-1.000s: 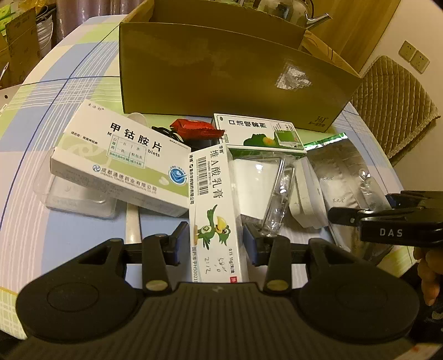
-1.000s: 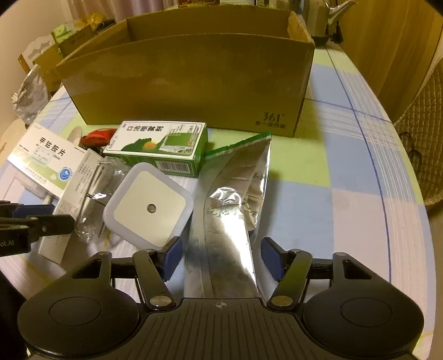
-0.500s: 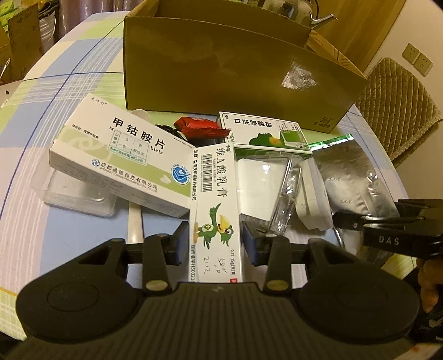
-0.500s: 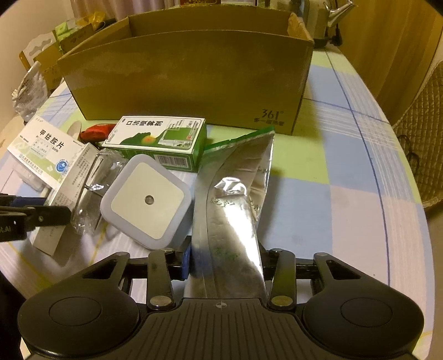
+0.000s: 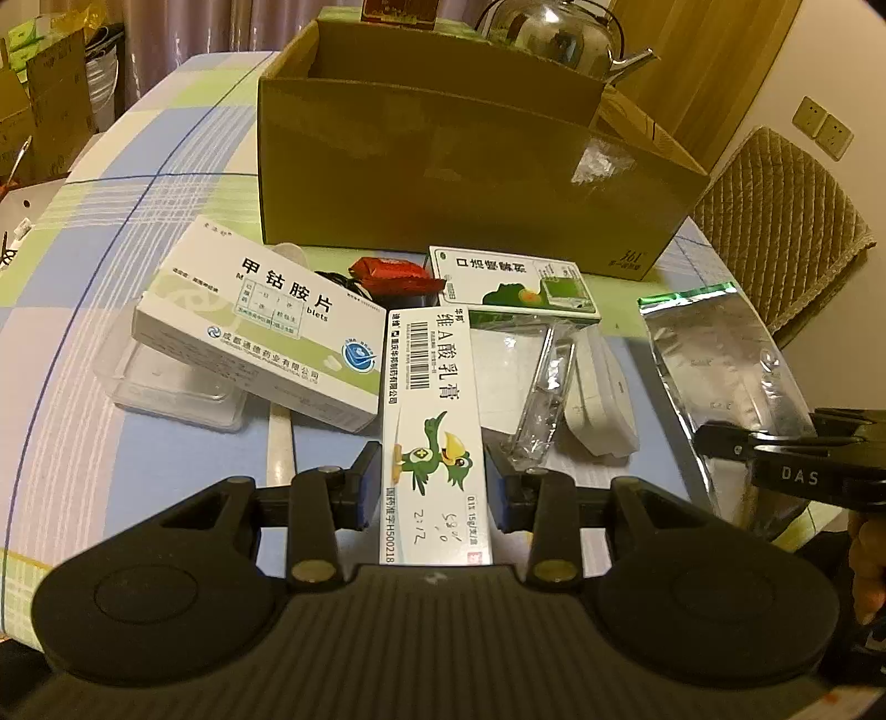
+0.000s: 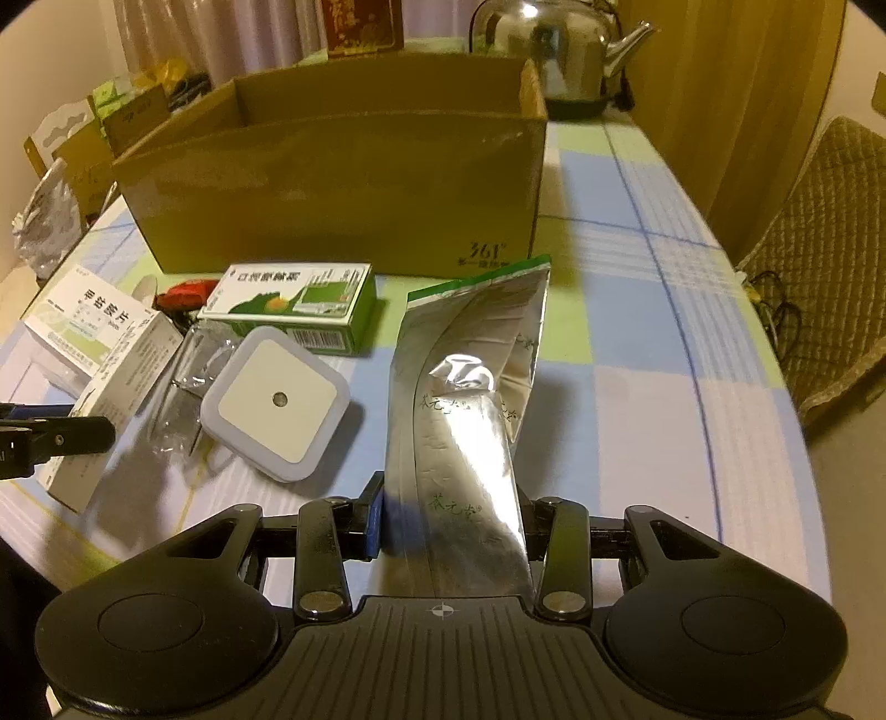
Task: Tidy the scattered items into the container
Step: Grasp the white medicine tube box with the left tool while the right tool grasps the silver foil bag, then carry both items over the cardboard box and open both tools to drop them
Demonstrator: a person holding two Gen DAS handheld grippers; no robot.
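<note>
My left gripper is shut on a narrow white ointment box with a green bird, lifted off the table. My right gripper is shut on a silver foil pouch, raised and bent. The open cardboard box stands behind the items; it also shows in the right wrist view. On the table lie a large white medicine box, a green-and-white box, a red wrapper, a white square night light and a clear plastic packet.
A clear plastic tray lies under the large white box. A steel kettle stands behind the cardboard box. A padded chair is at the right of the checked tablecloth. Cartons are stacked off the table's left.
My right gripper closed on the foil pouch and lifted it. My left gripper rose with the ointment box, and both views now look higher over the cardboard box.
</note>
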